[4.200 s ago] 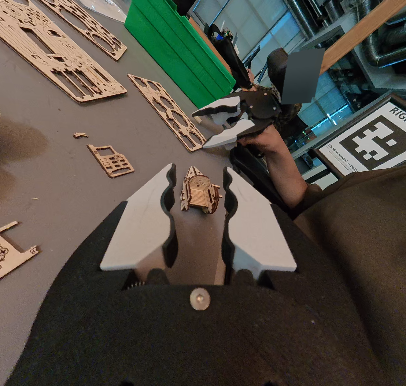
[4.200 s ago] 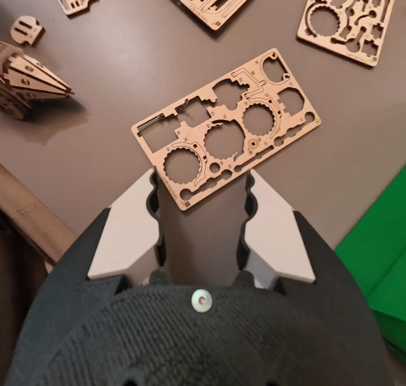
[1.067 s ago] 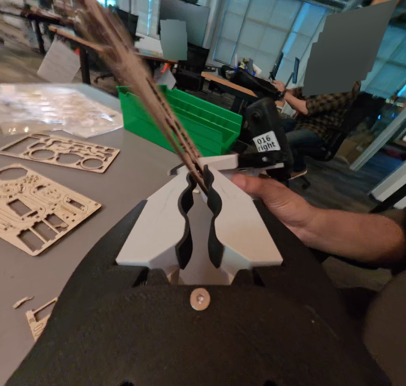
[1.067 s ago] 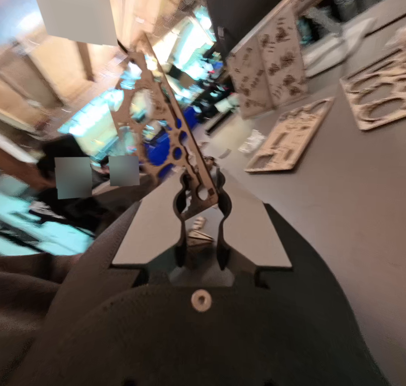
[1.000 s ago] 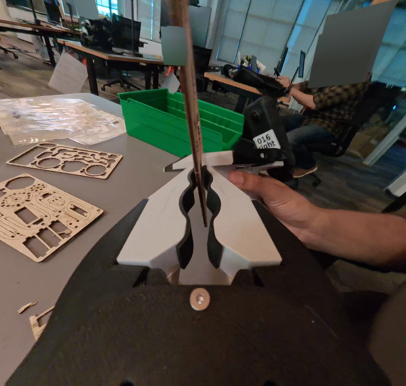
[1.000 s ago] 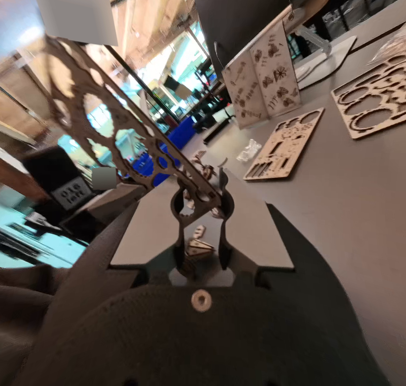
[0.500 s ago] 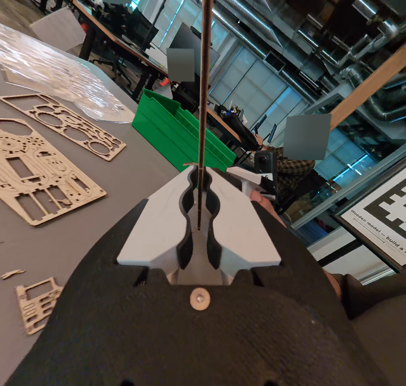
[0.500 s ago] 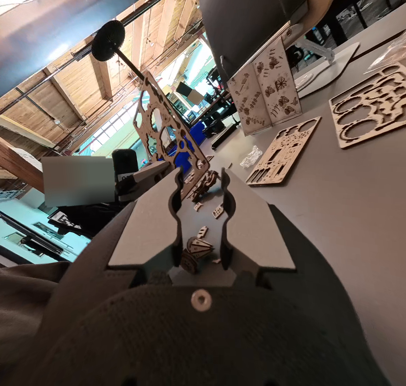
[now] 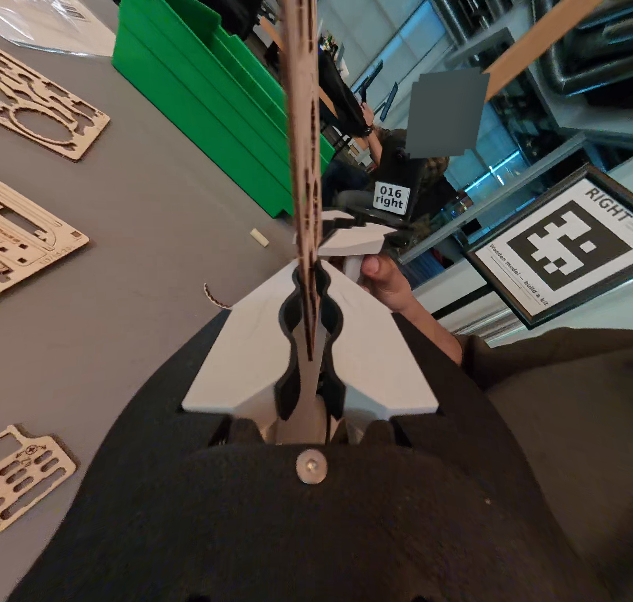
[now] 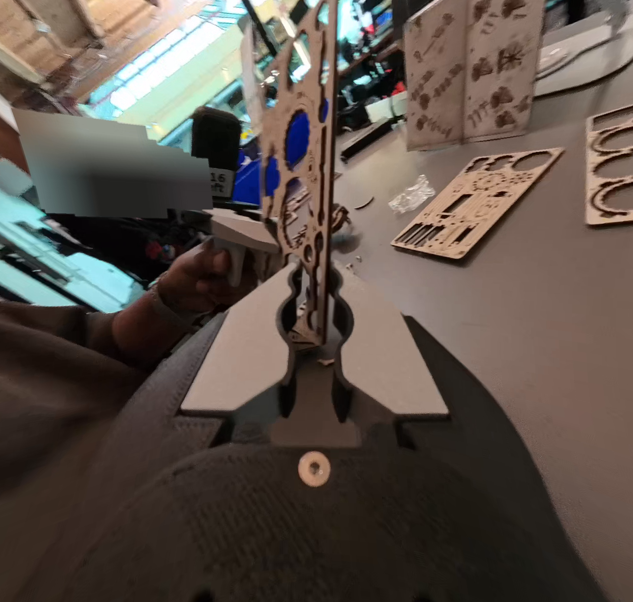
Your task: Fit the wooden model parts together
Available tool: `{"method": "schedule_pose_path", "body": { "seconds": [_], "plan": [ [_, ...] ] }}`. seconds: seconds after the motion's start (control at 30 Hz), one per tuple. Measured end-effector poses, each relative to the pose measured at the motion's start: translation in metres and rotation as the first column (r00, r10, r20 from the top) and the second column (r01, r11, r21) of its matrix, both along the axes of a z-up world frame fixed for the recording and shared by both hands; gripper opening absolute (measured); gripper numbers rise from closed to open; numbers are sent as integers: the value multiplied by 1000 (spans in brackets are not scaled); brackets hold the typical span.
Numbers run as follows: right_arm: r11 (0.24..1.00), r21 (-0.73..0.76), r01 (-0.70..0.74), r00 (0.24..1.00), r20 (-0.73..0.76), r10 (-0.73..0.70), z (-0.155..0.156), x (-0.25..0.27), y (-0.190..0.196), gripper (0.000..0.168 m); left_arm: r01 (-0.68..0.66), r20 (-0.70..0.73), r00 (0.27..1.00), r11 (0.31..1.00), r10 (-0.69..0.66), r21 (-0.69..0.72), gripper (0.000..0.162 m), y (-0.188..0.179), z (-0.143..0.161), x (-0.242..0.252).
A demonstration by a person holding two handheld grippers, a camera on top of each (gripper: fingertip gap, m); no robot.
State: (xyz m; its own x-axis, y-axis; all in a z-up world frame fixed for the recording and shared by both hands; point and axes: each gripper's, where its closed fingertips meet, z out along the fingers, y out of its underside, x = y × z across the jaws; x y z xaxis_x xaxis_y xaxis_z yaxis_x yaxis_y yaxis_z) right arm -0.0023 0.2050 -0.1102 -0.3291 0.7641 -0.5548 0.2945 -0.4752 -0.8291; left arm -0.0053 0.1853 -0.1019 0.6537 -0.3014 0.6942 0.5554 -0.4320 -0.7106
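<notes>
A thin wooden parts sheet [image 9: 303, 106] with several cut-outs stands upright above the grey table. My left gripper [image 9: 308, 270] is shut on its lower edge; in this view I see the sheet edge-on. In the right wrist view the sheet [image 10: 310, 174] shows its face at an angle. My right gripper [image 10: 315, 270] is open, with its jaws on either side of the sheet's lower corner and a gap still visible. The right gripper [image 9: 342, 232] also shows in the left wrist view, against the sheet's right side. The left gripper [image 10: 270, 239] holds the sheet from the left.
A green bin [image 9: 205, 89] stands behind the sheet. Other wooden sheets lie flat on the table [image 9: 41, 119] [image 10: 472, 205] [image 10: 609, 171]. A folded instruction booklet [image 10: 469, 71] stands at the back. Crumpled plastic [image 10: 411, 193] and loose parts [image 10: 342, 215] lie nearby. A framed sign [image 9: 565, 243] stands at the right.
Half a second ago the right gripper was clear of the sheet; now its jaws are narrower and sit around the sheet's lower corner. The left gripper still holds the sheet, now turned more upright.
</notes>
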Motion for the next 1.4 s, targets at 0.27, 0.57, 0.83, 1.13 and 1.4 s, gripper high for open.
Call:
{"method": "schedule_pose_path", "body": {
  "seconds": [0.27, 0.57, 0.83, 1.13, 1.4],
  "plan": [
    [963, -138, 229, 971, 107, -216, -13, 14, 70, 0, -155, -9, 988, 986, 155, -68, 56, 1, -9, -36],
    [883, 198, 427, 818, 331, -470, -65, 21, 114, 5, -271, -176, 940, 953, 292, 132, 57, -54, 0, -50],
    [807, 364, 465, 770, 284, -572, -63, 30, 127, 15, -340, -180, 911, 923, 371, 179, 53, -81, -6, -61],
    [776, 416, 475, 811, 134, -569, -34, 33, 125, 29, -336, -226, 897, 917, 381, 215, 52, -81, -10, -62],
    [786, 617, -47, 991, 129, -43, -49, 10, 6, 34, -331, -191, 912, 925, 364, 185, 53, -78, -22, -68]
  ]
}}
